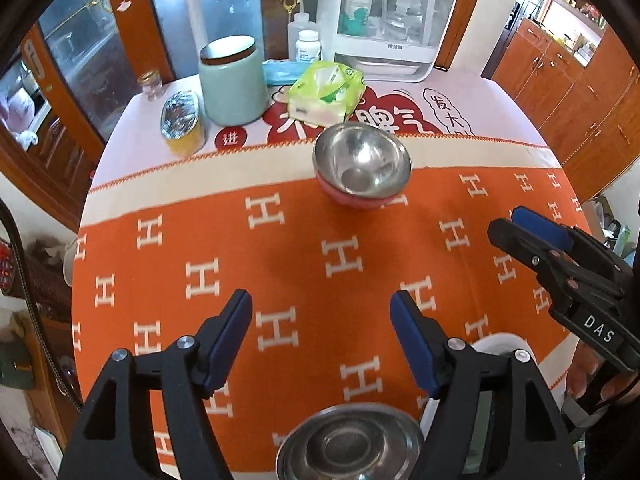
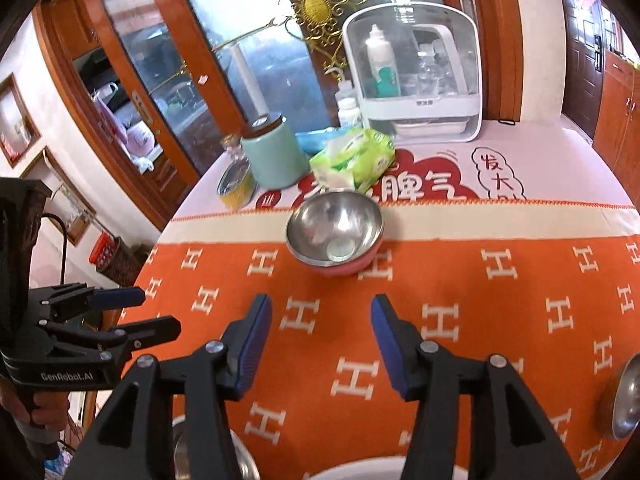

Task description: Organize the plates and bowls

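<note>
The table (image 1: 168, 240) carries a steel bowl (image 1: 362, 160) nested in a pink bowl (image 1: 352, 200), straight ahead of both grippers. The right gripper (image 2: 321, 316) seems nearer; the left gripper (image 1: 321, 312) hangs over another bowl (image 1: 352, 444). Both fingers spread wide, empty.

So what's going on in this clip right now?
A person holds two grippers over an orange tablecloth, sorting dishes. Both the left gripper and right gripper are open and hold nothing. A steel bowl sits nested in a pink bowl mid-table; another steel dish lies at the near edge.
</note>
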The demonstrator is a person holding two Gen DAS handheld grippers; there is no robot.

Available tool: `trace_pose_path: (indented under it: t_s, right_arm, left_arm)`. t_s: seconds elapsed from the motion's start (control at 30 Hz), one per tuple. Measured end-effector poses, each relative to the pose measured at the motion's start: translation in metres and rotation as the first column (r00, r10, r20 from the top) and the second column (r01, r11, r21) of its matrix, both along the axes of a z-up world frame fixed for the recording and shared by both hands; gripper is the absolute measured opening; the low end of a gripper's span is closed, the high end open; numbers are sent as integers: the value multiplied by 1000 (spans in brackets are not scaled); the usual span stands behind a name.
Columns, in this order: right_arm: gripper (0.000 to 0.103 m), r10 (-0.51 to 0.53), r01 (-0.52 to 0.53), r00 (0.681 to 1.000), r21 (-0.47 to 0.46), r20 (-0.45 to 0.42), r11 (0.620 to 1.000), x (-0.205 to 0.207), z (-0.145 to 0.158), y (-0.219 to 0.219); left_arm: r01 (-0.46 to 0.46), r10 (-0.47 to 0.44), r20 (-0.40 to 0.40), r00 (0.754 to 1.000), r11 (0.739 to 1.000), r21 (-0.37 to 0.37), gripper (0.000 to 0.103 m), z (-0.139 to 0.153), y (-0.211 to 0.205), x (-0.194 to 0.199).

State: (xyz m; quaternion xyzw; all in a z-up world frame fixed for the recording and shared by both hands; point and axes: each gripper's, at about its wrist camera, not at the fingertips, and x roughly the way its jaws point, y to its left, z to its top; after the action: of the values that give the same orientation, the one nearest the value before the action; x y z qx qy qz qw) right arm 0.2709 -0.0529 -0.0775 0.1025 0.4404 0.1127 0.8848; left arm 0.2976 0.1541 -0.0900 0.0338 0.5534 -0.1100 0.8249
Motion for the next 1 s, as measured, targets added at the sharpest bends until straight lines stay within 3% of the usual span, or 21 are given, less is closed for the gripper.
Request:
trace_pose_path:
  t_s: [0.4,0.7,1.0]
  right_arm:
    - [54,-29,28,1000,80,2,996,58,-35,-20]
    - [54,-49,61,996,175,-73,983,83,-87,-24]
    - [54,-61,92,992,293,-112,952,92,-116,-27]
  left_arm:
    - [-88,88,5,996,996,-15,71,-23,-13,66]
    - [-189,189,-2,982,980,-63,71,-67,-19,108]
    - [-254,250,-47,967,959,-129,71,-109,-21,127]
